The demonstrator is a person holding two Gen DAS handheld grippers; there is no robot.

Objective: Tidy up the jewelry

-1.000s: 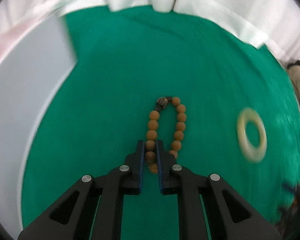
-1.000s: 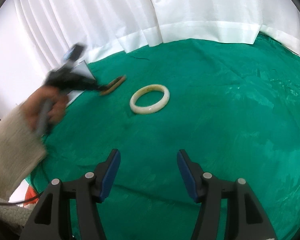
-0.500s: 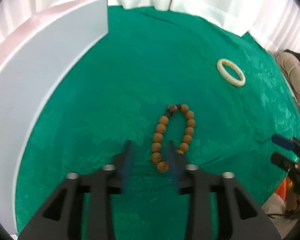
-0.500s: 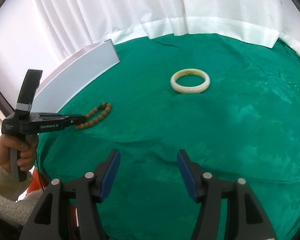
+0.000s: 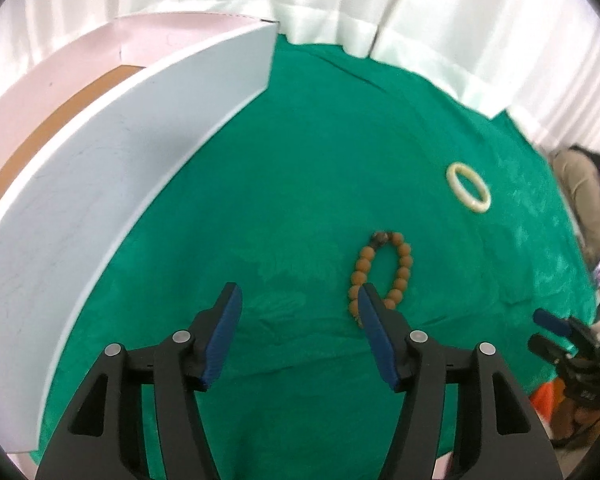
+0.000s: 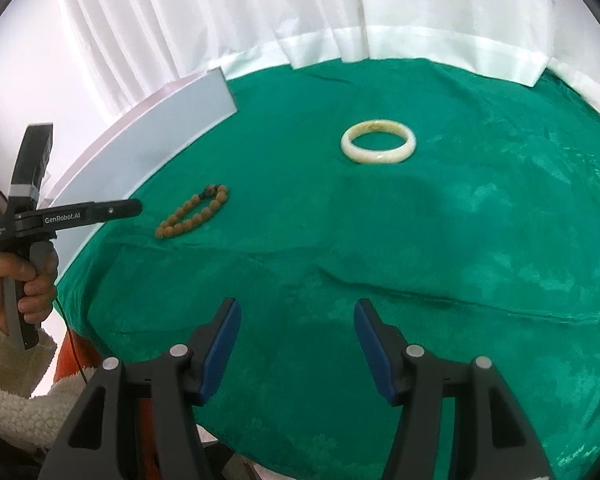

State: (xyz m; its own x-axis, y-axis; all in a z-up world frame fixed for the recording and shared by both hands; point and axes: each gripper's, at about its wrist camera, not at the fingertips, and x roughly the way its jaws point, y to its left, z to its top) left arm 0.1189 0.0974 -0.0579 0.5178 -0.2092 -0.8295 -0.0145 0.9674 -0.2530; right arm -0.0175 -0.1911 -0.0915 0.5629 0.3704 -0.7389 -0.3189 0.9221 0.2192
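A brown wooden bead bracelet (image 5: pixel 382 272) lies flat on the green cloth (image 5: pixel 320 184); it also shows in the right wrist view (image 6: pixel 192 218). A pale jade bangle (image 5: pixel 468 187) lies farther right, also in the right wrist view (image 6: pixel 378 147). My left gripper (image 5: pixel 298 300) is open and empty, its right finger just beside the beads' near end. It shows from the side in the right wrist view (image 6: pixel 134 208). My right gripper (image 6: pixel 296 312) is open and empty above the cloth's near edge.
A white open box (image 5: pixel 112 168) with a brown inside stands along the left; it also shows in the right wrist view (image 6: pixel 160 136). White curtains (image 6: pixel 300 12) hang behind the table. The right gripper shows at the left view's right edge (image 5: pixel 548 330).
My left gripper let go of the bead bracelet, opened wide and drew back to the left. The bracelet stays on the cloth. The right gripper stayed open.
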